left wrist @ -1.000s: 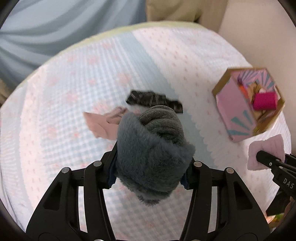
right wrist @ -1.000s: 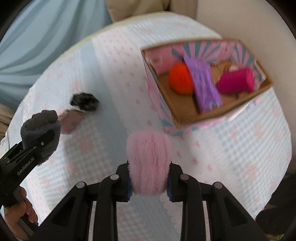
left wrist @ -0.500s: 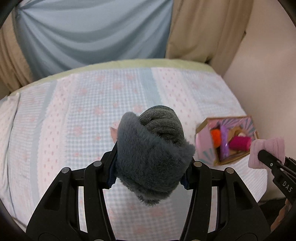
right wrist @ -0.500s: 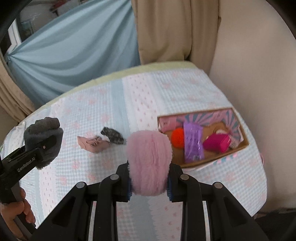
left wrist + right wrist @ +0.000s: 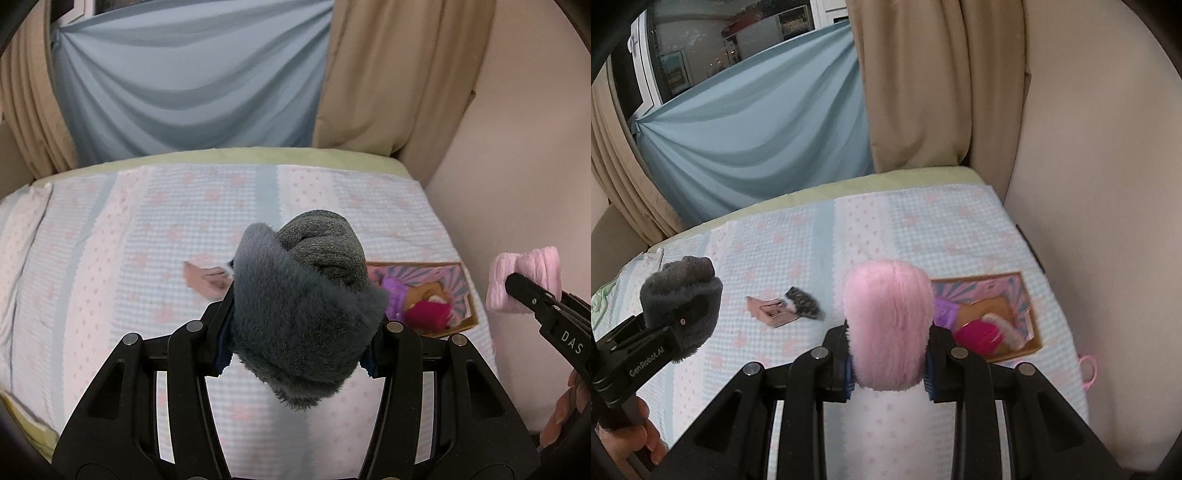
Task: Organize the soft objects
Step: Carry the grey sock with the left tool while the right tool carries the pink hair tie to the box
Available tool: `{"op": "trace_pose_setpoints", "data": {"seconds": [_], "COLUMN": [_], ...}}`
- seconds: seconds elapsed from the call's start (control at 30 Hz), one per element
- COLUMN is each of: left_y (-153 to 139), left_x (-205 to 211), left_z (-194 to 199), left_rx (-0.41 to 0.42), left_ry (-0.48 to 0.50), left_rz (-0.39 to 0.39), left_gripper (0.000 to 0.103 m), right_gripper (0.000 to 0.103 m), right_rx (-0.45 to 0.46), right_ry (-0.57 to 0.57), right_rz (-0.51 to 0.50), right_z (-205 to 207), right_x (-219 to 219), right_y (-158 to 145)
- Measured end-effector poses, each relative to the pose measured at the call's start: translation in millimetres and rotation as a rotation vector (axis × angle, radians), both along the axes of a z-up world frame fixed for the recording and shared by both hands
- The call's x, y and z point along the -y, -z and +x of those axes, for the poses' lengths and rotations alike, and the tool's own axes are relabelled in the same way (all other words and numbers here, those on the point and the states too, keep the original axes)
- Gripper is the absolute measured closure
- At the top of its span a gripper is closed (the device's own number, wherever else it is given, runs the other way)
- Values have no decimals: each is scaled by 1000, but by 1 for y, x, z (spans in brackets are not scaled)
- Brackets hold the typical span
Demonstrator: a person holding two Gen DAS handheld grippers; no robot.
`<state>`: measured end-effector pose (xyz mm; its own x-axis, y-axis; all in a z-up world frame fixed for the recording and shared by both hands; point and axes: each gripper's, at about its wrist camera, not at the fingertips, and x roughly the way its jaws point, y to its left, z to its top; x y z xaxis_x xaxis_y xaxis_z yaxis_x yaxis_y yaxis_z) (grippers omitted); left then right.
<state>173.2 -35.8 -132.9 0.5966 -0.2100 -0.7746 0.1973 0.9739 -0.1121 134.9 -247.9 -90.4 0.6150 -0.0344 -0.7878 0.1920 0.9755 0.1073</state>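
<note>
My left gripper (image 5: 300, 345) is shut on a rolled grey fuzzy sock (image 5: 306, 314) and holds it high above the bed; the grey sock also shows in the right wrist view (image 5: 681, 306). My right gripper (image 5: 888, 363) is shut on a rolled pink fuzzy sock (image 5: 888, 325), which also shows at the right of the left wrist view (image 5: 524, 280). A cardboard box (image 5: 1030, 314) with pink and teal lining lies on the bed at the right and holds a magenta roll (image 5: 979, 332) and a purple item (image 5: 945, 312). The box also shows in the left wrist view (image 5: 469, 295).
A flat pink sock (image 5: 764, 310) and a dark patterned sock (image 5: 803, 302) lie side by side mid-bed on the checked blanket (image 5: 886, 229). A beige wall (image 5: 1089, 184) runs along the right; blue and tan curtains (image 5: 757, 140) hang behind the bed.
Both grippers have risen and pulled back from the bed with their socks held; the box and loose socks look smaller and farther, and the curtains have come into view.
</note>
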Motion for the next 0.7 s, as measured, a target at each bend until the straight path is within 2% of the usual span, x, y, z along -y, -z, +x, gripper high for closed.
{"op": "trace_pose_setpoints", "data": {"seconds": [0.3,0.57,0.7], "left_y": [21,74,110], "left_x": [101,192,230], "left_z": [7,31,52], "left_rx": [-34,-146,-204], "left_ry": [49,130,160], "left_rz": [-11,27,69], "left_gripper": [54,54,54], "right_gripper": [77,77,77], "right_rx": [-35,-138,-210], "right_ry": [23,-14,-36], "right_rz": [-5,19,60], "right_z": [9,39,60], "right_x": [85,144,168], "right_y": [16,61,95]}}
